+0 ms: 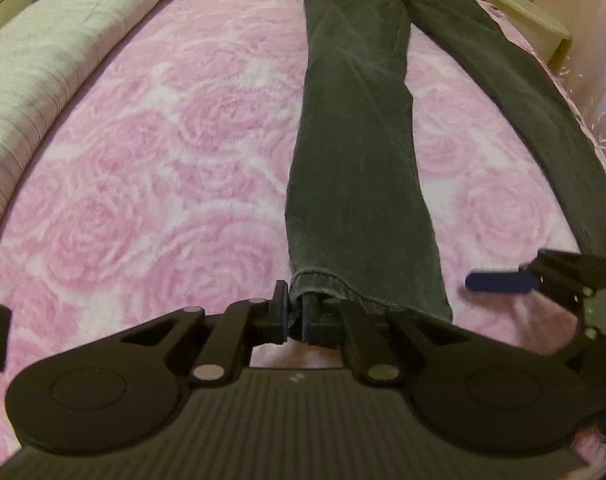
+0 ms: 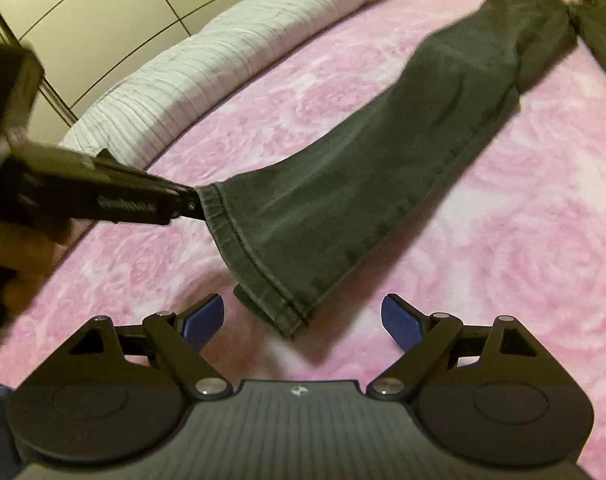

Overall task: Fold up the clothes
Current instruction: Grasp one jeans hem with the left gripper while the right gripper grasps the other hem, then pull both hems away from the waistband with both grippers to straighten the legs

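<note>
Your left gripper [image 1: 296,312] was clamped on only one hem corner of the dark grey denim jeans [image 1: 355,152]; your right gripper [image 2: 303,320] gaped empty, so the hem could've slipped or bunched on the pink rose-patterned blanket [image 1: 163,140].

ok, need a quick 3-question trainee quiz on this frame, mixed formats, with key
1. True or false: the left tongs are shut on the hem of one leg of the dark jeans.
2. The right tongs are: A) shut on the hem, B) open, just short of the hem's free corner, C) gripping the pink blanket.
3. Fill in: the white quilt lies along the blanket's far ____.

Key: 1 true; 2 B; 3 edge.
</note>
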`<control>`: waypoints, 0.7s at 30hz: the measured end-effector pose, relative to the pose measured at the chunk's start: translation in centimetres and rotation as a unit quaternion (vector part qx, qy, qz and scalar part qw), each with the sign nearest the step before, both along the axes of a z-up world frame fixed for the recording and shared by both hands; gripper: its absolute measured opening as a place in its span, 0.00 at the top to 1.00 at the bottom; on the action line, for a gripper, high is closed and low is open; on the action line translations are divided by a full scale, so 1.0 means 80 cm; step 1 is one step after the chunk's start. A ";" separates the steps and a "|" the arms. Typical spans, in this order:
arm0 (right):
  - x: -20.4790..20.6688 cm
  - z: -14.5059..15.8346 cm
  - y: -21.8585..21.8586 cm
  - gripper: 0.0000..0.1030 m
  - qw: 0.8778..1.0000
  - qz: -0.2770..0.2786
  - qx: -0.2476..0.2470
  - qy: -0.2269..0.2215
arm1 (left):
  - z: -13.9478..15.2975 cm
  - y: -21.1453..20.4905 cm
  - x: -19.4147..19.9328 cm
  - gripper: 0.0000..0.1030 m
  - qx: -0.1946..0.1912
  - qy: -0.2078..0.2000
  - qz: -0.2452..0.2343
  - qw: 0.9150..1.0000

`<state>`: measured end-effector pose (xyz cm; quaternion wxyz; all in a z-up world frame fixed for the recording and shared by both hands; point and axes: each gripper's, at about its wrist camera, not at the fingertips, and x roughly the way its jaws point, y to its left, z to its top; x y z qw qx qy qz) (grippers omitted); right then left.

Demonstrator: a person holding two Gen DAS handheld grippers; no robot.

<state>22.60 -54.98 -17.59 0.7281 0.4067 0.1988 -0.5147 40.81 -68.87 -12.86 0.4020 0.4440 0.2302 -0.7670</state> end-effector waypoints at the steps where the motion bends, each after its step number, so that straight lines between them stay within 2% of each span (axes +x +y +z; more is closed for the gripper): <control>1: -0.003 -0.001 0.000 0.15 1.000 -0.020 -0.005 0.002 | 0.003 0.002 0.000 0.96 -0.009 -0.003 -0.003 1.000; 4: -0.018 -0.002 -0.003 0.23 0.998 -0.064 -0.006 0.006 | 0.019 0.008 0.001 0.96 -0.031 0.001 -0.010 0.999; 7: -0.022 -0.008 -0.014 0.28 0.998 -0.061 0.001 0.012 | 0.023 0.008 -0.004 0.96 -0.032 0.006 -0.012 0.999; 9: -0.022 -0.013 -0.020 0.36 0.998 -0.055 0.007 0.015 | 0.019 0.010 -0.007 0.96 -0.034 -0.002 -0.015 0.999; 11: -0.013 -0.017 -0.024 0.40 0.999 -0.037 0.014 0.014 | 0.017 0.012 -0.005 0.96 -0.034 0.001 -0.013 0.999; 13: -0.005 -0.025 -0.026 0.50 1.000 -0.013 0.022 0.012 | 0.016 0.014 -0.003 0.96 -0.034 0.003 -0.011 0.999; 14: -0.001 -0.029 -0.027 0.71 1.000 0.000 0.027 0.011 | 0.015 0.016 -0.002 0.96 -0.035 0.004 -0.010 0.999; 15: -0.001 -0.031 -0.028 0.98 0.999 0.008 0.030 0.011 | 0.015 0.020 -0.005 0.96 -0.040 -0.006 -0.022 0.999; 18: -0.016 -0.008 -0.020 0.97 0.999 0.019 0.017 0.042 | 0.013 0.040 -0.021 0.95 -0.062 -0.051 -0.069 0.994; 21: -0.030 0.028 0.009 0.97 0.995 0.040 0.000 0.086 | 0.018 0.070 -0.044 0.95 -0.083 -0.070 -0.120 0.987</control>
